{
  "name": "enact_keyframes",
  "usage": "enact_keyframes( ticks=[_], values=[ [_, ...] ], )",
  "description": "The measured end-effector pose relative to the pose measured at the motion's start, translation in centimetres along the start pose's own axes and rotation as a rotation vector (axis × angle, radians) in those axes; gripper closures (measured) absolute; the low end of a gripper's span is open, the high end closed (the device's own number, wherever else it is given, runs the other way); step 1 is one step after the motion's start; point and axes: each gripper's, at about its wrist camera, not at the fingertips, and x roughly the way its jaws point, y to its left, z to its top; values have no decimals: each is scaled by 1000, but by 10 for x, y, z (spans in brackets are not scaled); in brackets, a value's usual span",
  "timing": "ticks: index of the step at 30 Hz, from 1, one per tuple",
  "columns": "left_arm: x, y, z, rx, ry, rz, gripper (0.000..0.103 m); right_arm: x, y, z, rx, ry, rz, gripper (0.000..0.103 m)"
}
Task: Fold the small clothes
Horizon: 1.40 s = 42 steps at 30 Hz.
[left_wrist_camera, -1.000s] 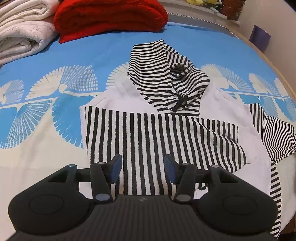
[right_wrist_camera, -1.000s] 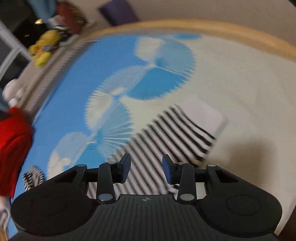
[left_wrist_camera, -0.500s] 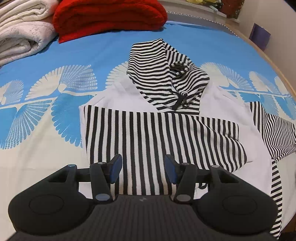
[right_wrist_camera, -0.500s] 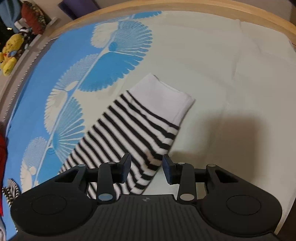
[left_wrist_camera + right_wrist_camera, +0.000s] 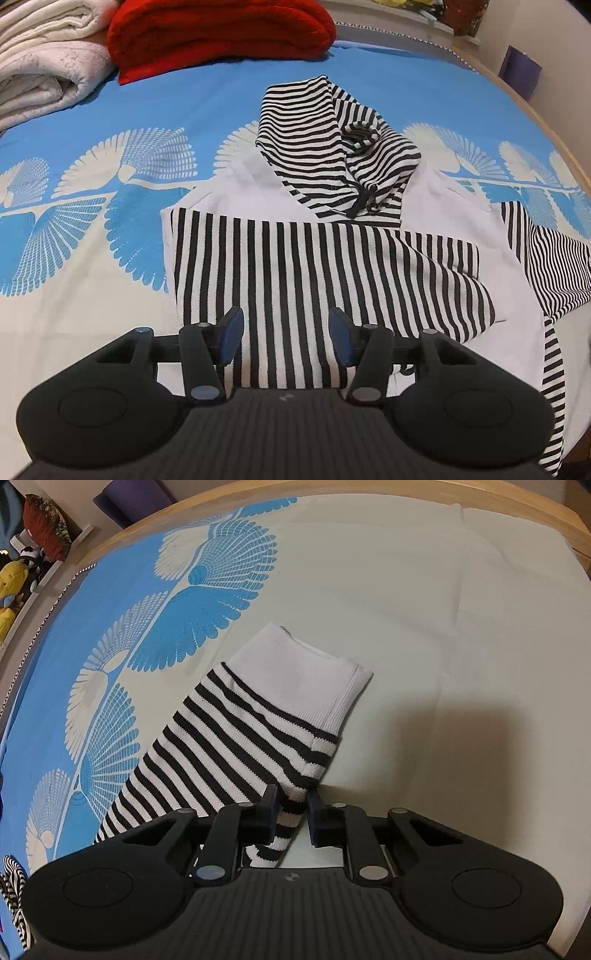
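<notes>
A small white hoodie (image 5: 229,188) lies flat on the bed, its striped hood (image 5: 314,140) pointing away. One black-and-white striped sleeve (image 5: 314,266) is folded across the chest. My left gripper (image 5: 286,332) hovers open just above that folded sleeve, with nothing between its fingers. The other striped sleeve (image 5: 229,746) stretches out to the side, ending in a white cuff (image 5: 306,679). My right gripper (image 5: 291,808) is closing on this sleeve's near edge a little short of the cuff, and the fabric is bunched between the pads.
A folded red blanket (image 5: 221,33) and folded white blankets (image 5: 40,62) sit at the head of the blue and cream sheet (image 5: 92,110). The wooden bed edge (image 5: 406,494) curves past the cuff. Plush toys (image 5: 11,587) lie beyond it.
My right gripper came down onto the outstretched sleeve and its jaws narrowed around the sleeve's edge. The left gripper and the folded sleeve stayed put.
</notes>
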Motion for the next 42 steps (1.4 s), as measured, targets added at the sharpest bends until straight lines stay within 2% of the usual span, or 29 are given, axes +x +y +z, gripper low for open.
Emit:
enact_keyframes(
  ticks=[6, 15, 18, 22, 25, 28, 32, 33, 34, 35, 37, 39, 40, 42],
  values=[
    [0, -3, -1, 11, 0, -6, 47, -1, 5, -2, -23, -19, -11, 97],
    [-2, -1, -1, 5, -2, -8, 47, -13, 20, -6, -60, -93, -31, 98],
    [-3, 0, -1, 1, -2, -6, 47, -24, 36, -9, -126, -146, -53, 98],
    [-5, 4, 0, -9, -6, -5, 47, -56, 81, -23, -283, -283, -26, 99],
    [-7, 9, 0, -20, -10, -3, 47, -90, 129, -51, -441, -397, 44, 99],
    [-12, 17, 1, -37, -18, -1, 47, -129, 181, -97, -610, -485, 176, 99],
    [-23, 37, 4, -81, -37, -2, 47, -183, 239, -192, -855, -521, 464, 99],
    [-25, 43, 6, -95, -40, -1, 47, -192, 249, -215, -908, -495, 538, 99],
    [-28, 51, 8, -115, -43, 1, 47, -199, 257, -240, -967, -425, 629, 99],
    [-30, 58, 9, -134, -45, 0, 47, -200, 264, -262, -1013, -320, 705, 98],
    [-32, 71, 12, -170, -45, 0, 47, -195, 272, -299, -1054, -73, 779, 98],
    [-34, 81, 15, -198, -44, 0, 47, -182, 274, -329, -1074, 194, 765, 97],
    [-34, 84, 16, -207, -44, -2, 47, -177, 273, -338, -1073, 276, 720, 97],
    [-35, 88, 16, -223, -41, -10, 47, -171, 271, -334, -1023, 322, 641, 91]
  ],
)
